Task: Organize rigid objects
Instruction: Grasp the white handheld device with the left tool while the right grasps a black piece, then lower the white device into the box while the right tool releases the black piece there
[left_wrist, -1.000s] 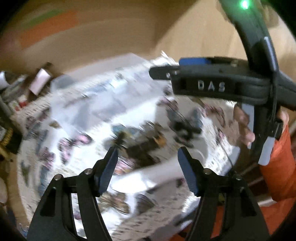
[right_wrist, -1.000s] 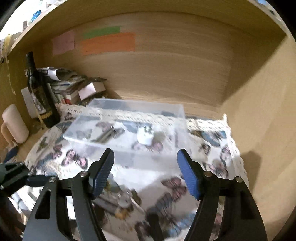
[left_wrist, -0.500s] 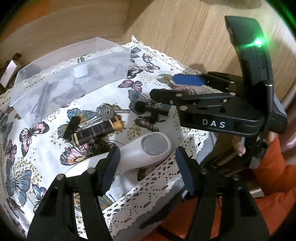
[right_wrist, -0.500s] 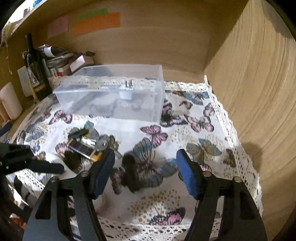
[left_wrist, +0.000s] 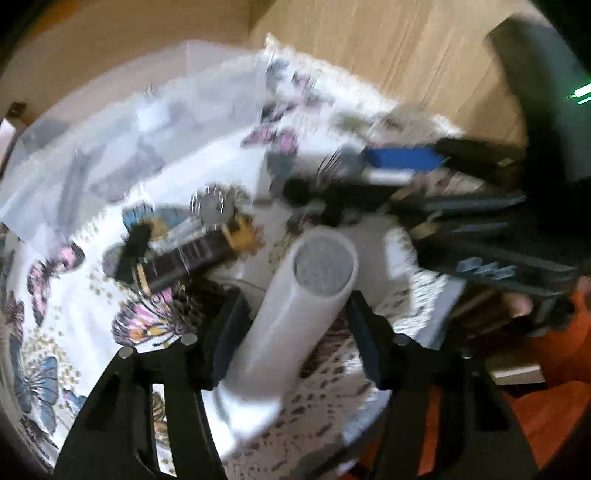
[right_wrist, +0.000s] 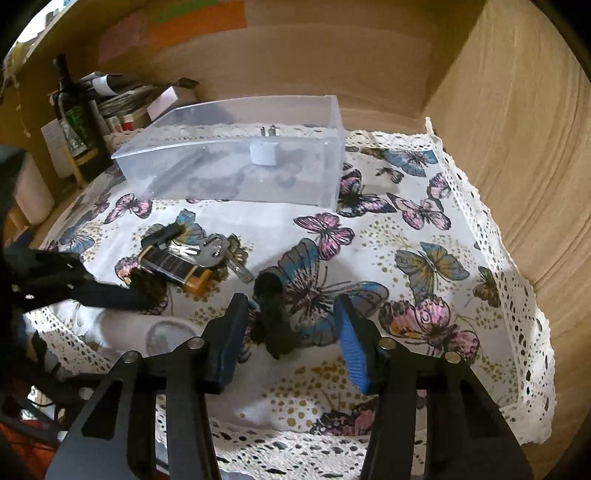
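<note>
Fingers of left gripper (left_wrist: 291, 332) spread around white handled tool (left_wrist: 295, 314) at cloth's near edge; right gripper (right_wrist: 291, 336) spread around black object (right_wrist: 271, 314), clear box (right_wrist: 236, 155) far behind.

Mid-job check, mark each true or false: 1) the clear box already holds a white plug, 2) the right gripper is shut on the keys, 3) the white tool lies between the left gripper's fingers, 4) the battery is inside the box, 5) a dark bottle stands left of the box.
1) True: the white plug sits in the clear box.
2) False: the right gripper is open around a small black object; the keys lie on the cloth.
3) True: the white tool lies between the left gripper fingers.
4) False: the battery lies on the cloth.
5) True: dark bottle.
</note>
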